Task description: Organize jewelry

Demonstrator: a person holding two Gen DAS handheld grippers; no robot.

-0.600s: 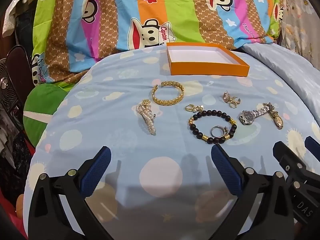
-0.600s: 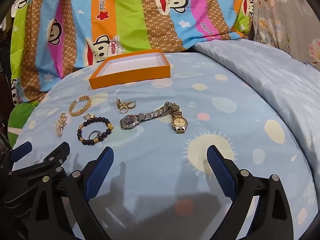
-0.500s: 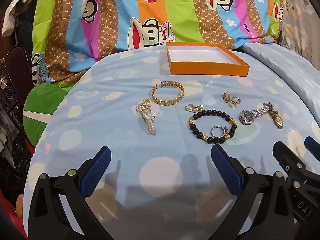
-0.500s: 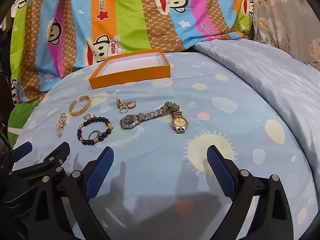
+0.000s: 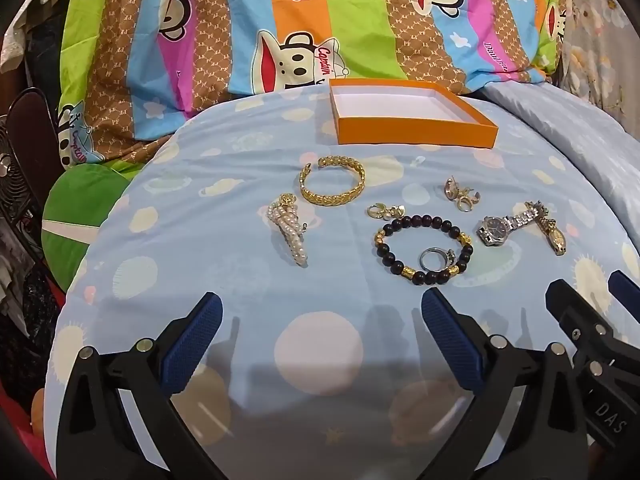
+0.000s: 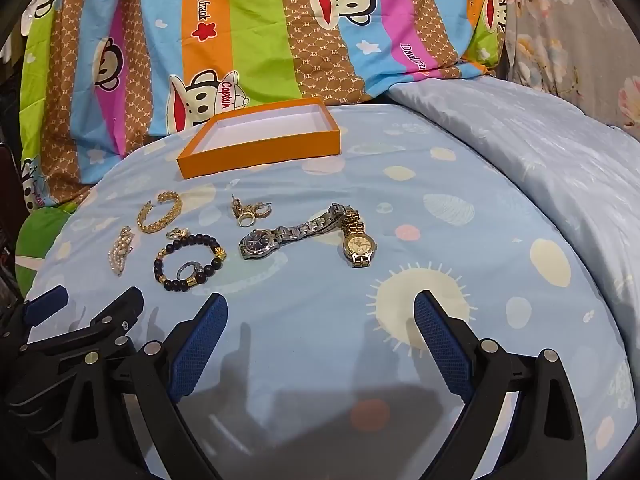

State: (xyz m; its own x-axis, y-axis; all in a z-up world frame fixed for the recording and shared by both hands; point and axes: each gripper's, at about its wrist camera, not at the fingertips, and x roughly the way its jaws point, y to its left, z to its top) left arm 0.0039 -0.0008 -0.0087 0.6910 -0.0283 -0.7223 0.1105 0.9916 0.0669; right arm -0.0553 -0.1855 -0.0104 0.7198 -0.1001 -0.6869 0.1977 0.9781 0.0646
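An empty orange box [image 5: 416, 135] [image 6: 260, 156] sits at the back of a blue bedsheet. In front of it lie a gold bangle [image 5: 333, 185] [image 6: 160, 213], a pearl piece [image 5: 289, 229] [image 6: 120, 250], a black bead bracelet [image 5: 424, 249] [image 6: 188, 258] with a silver ring [image 5: 434, 258] inside it, gold earrings [image 5: 460, 196] [image 6: 250, 210], a silver watch [image 5: 506, 226] [image 6: 280, 236] and a gold watch [image 5: 552, 232] [image 6: 357, 242]. My left gripper [image 5: 320, 336] and right gripper [image 6: 320, 332] are both open and empty, side by side short of the jewelry.
A striped cartoon quilt [image 5: 320, 20] rises behind the box. A pale blue duvet [image 6: 540, 140] is bunched at the right. A green cushion [image 5: 80, 208] lies off the bed's left edge. The right gripper's fingers [image 5: 580, 320] show in the left wrist view.
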